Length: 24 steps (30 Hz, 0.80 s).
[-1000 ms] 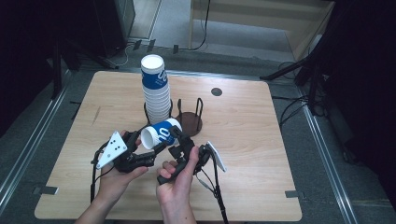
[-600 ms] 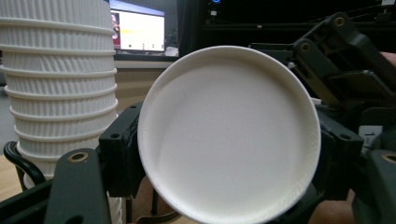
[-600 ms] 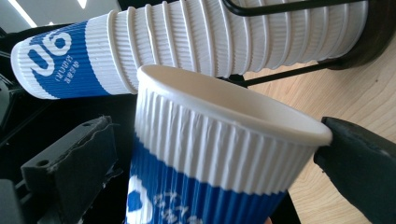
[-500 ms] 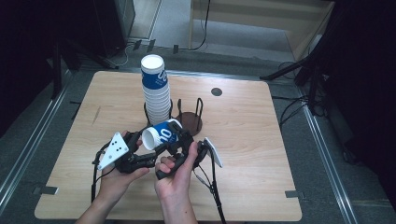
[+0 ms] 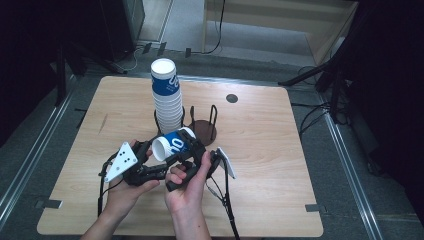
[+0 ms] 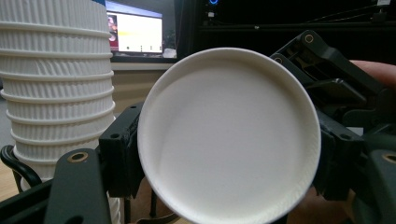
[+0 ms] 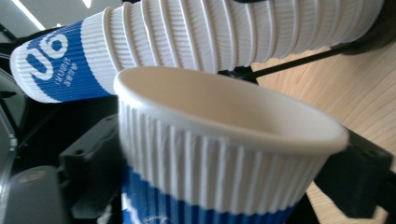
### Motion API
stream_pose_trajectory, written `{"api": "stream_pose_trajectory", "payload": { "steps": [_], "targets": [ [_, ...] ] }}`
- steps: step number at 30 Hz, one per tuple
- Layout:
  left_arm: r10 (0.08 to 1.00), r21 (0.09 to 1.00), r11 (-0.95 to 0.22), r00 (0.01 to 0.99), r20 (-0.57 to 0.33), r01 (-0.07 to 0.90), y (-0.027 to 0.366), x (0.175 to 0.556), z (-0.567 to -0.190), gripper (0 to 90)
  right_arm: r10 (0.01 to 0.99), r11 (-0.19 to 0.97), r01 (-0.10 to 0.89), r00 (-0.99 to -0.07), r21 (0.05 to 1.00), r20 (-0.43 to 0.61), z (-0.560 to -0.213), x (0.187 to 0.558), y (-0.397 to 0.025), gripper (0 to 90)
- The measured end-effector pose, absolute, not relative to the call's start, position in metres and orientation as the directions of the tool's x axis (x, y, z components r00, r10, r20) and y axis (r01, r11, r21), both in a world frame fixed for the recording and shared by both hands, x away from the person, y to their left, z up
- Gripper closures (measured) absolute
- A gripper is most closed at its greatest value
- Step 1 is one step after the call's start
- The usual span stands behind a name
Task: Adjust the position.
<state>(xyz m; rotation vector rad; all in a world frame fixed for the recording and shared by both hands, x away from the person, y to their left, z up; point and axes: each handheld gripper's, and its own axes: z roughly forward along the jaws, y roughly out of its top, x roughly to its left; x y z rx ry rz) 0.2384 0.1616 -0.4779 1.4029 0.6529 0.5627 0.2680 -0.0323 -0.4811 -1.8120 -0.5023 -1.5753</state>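
The right tool (image 5: 192, 150) is clamped on a blue-and-white ribbed paper cup (image 5: 172, 145), tipped sideways above the desk (image 5: 280, 165), mouth toward the left tool (image 5: 145, 162); whether that tool grips, I cannot tell. Probably it goes to the cup stack (image 5: 167, 97) in its wire holder (image 5: 212, 117).

A blue-and-white paper cup (image 5: 173, 144) lies tipped on its side above the near middle of the wooden table (image 5: 260, 165), between the left gripper (image 5: 150, 162) and the right gripper (image 5: 192, 157). Just beyond it stands a tall cup stack (image 5: 167, 97) in a black wire holder (image 5: 207, 125).
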Motion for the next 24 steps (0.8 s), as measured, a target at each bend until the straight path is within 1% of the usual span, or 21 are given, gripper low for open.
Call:
{"api": "stream_pose_trajectory", "payload": {
  "steps": [1, 8, 11, 14, 16, 24],
  "targets": [
    [0.696, 0.994, 0.101, 0.712, -0.097, 0.037, 0.161, 0.239, -0.478, 26.4, -0.143, -0.694, 0.679, 0.199, -0.241, 0.97, -0.481, 0.268, -0.032, 13.9],
    [0.688, 0.993, 0.1, 0.717, -0.11, 0.056, 0.163, 0.238, -0.474, 25.2, -0.151, -0.699, 0.675, 0.187, -0.239, 0.971, -0.48, 0.268, -0.033, 17.8],
    [0.687, 0.991, 0.117, 0.716, -0.125, 0.061, 0.165, 0.237, -0.472, 20.2, -0.156, -0.706, 0.669, 0.17, -0.23, 0.973, -0.48, 0.268, -0.034, 18.3],
    [0.688, 0.99, 0.122, 0.714, -0.132, 0.065, 0.166, 0.237, -0.472, 18.7, -0.16, -0.716, 0.662, 0.154, -0.222, 0.975, -0.479, 0.268, -0.036, 18.7],
    [0.679, 0.987, 0.142, 0.718, -0.151, 0.073, 0.168, 0.237, -0.471, 17.2, -0.154, -0.729, 0.652, 0.138, -0.207, 0.978, -0.479, 0.269, -0.037, 18.9],
    [0.675, 0.983, 0.162, 0.718, -0.172, 0.083, 0.172, 0.237, -0.47, 14.5, -0.096, -0.774, 0.619, 0.087, -0.129, 0.992, -0.475, 0.27, -0.046, 19.5]
  ]
}}
